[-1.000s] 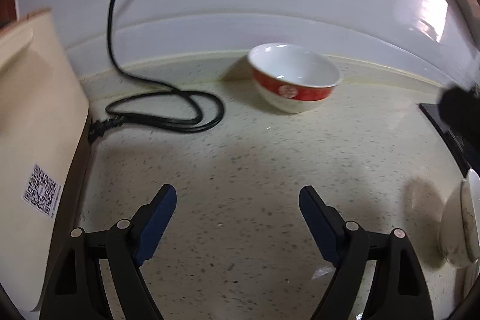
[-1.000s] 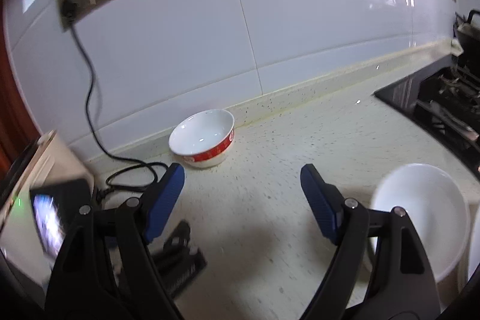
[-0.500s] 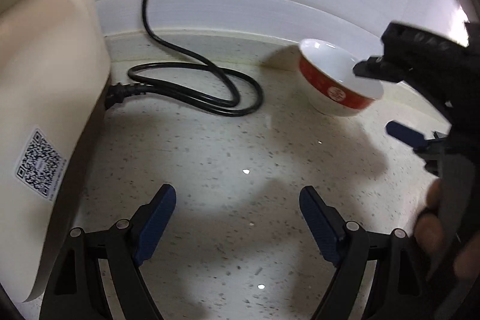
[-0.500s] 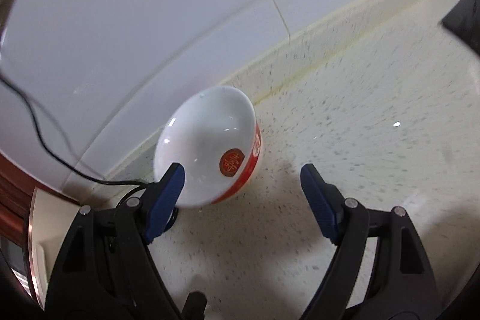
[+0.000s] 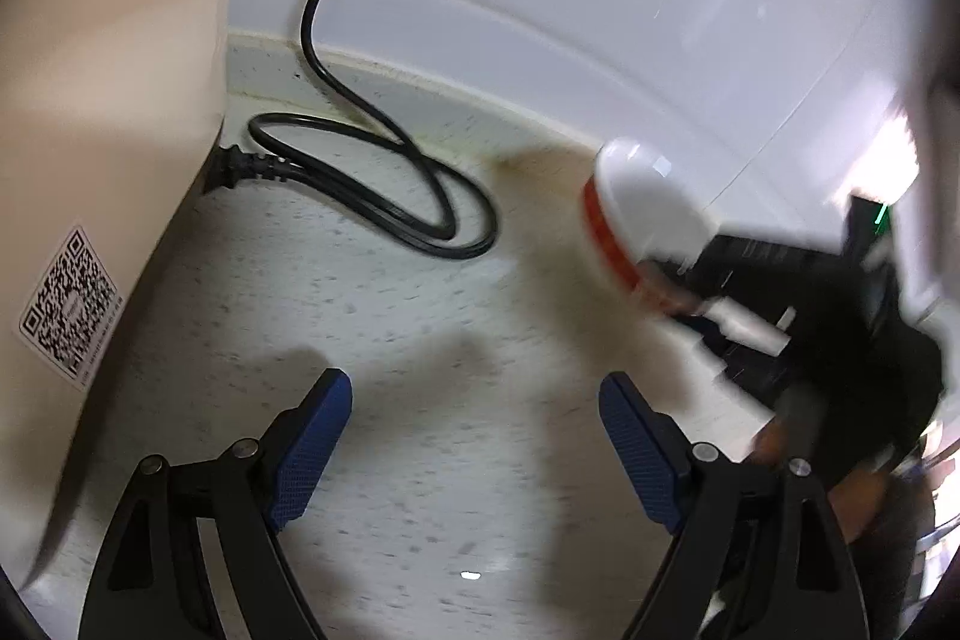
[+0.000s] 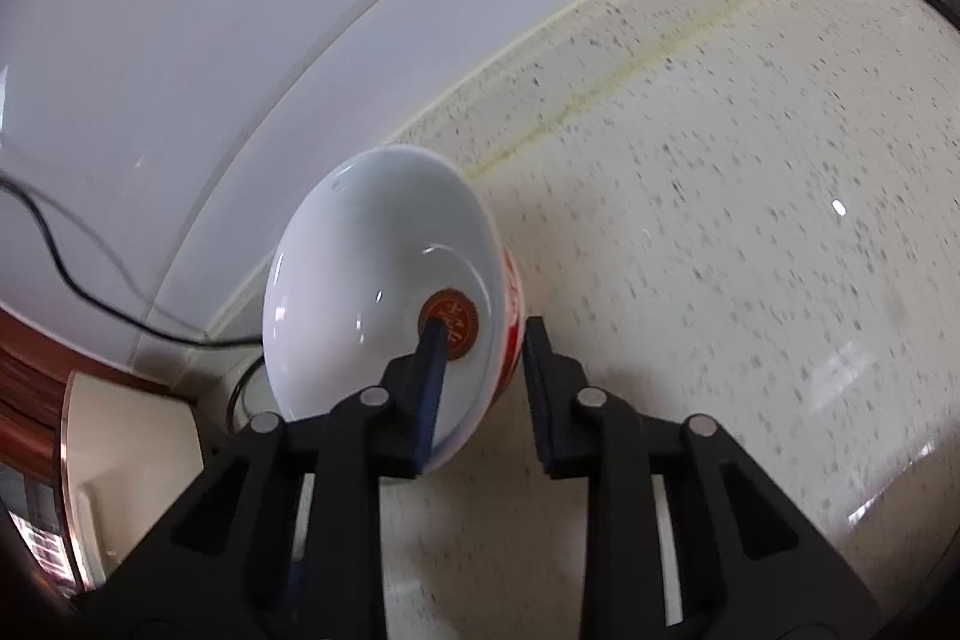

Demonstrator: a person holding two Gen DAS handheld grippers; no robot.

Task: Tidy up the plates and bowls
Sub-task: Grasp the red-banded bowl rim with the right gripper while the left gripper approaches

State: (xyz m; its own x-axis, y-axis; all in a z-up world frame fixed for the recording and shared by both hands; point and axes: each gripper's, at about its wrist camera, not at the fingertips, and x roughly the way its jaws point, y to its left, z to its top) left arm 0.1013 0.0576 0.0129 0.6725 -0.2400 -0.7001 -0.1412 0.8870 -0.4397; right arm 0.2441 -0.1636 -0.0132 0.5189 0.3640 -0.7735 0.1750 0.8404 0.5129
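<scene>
Bowl (image 6: 384, 304), white with a red band, sits near the counter's (image 6: 750, 280) back edge, its rim pinched by the right gripper (image 6: 480, 340), whose jaws have just closed. Left gripper (image 5: 474, 436) hangs wide over bare speckled counter. Beyond, a black cord (image 5: 384, 196) loops below the white tiled wall (image 6: 270, 10).

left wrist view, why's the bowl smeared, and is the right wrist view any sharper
Left wrist view: motion blur smears the red-banded bowl and the right gripper holding it, while the black cord stays fairly crisp. Right wrist view: the bowl is sharp, with small glare spots inside; the speckled counter streaks toward the right edge.
</scene>
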